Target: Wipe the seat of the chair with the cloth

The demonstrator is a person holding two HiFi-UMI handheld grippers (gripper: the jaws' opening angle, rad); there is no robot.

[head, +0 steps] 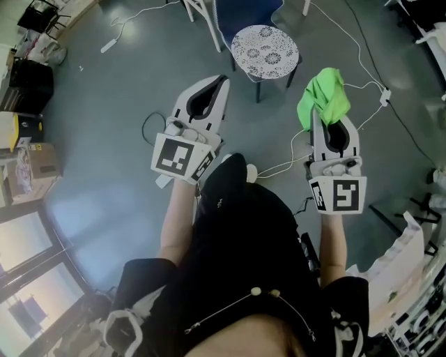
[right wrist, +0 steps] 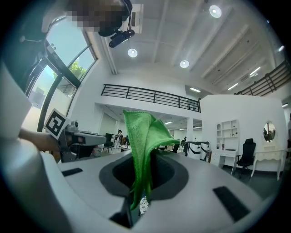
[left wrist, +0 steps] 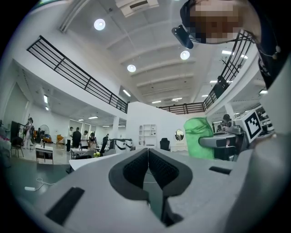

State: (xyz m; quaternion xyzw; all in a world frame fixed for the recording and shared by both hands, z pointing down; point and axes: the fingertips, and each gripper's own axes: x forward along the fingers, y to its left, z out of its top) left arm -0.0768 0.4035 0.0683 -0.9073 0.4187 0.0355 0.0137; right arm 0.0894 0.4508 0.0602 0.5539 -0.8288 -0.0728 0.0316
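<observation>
A bright green cloth (head: 323, 97) sticks up out of my right gripper (head: 326, 116), whose jaws are shut on it; in the right gripper view the cloth (right wrist: 144, 145) rises folded between them. My left gripper (head: 212, 89) is shut with nothing in it, its jaws pressed together (left wrist: 148, 160). Both grippers point upward, held in front of the person's body. The chair with a round white patterned seat (head: 265, 44) and a blue back stands on the floor beyond and between the two grippers. In the left gripper view the cloth (left wrist: 198, 137) shows at the right.
White cables (head: 362, 87) and a power strip (head: 385, 95) lie on the grey floor right of the chair. Cardboard boxes (head: 38, 167) stand at the left. A white paper bag (head: 401, 268) is at lower right. White furniture legs (head: 198, 8) rise behind the chair.
</observation>
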